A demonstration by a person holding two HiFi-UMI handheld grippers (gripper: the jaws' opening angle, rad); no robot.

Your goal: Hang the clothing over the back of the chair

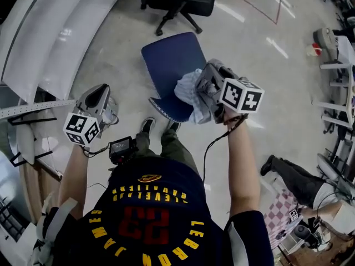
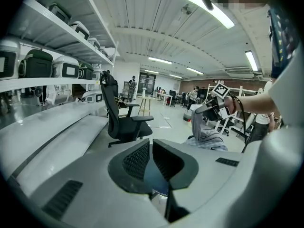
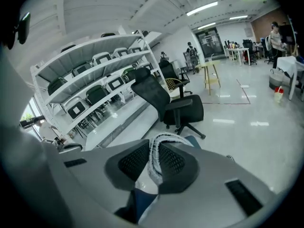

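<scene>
Right now your right claw [image 3: 155, 152] is clenched on the ribbed white hem of the pale grey, bunched clothing [image 1: 190, 96], with the fabric pinched between both pads. The clothing hangs down from that claw. Its lower folds lie over the near edge of the blue padded chair [image 1: 172, 60], towards that chair's right side as you look down on it. Your left claw [image 1: 101, 93] is clenched on nothing: its pads are drawn together, and only a sliver of the blue chair shows beneath them. You hold it off the blue chair's left side, apart from both the chair and the clothing. A black wheeled office chair [image 1: 180, 1] stands on the pale floor beyond the blue chair. Well off to the blue chair's right, another person in dark trousers [image 1: 297, 184] is low to the floor.
</scene>
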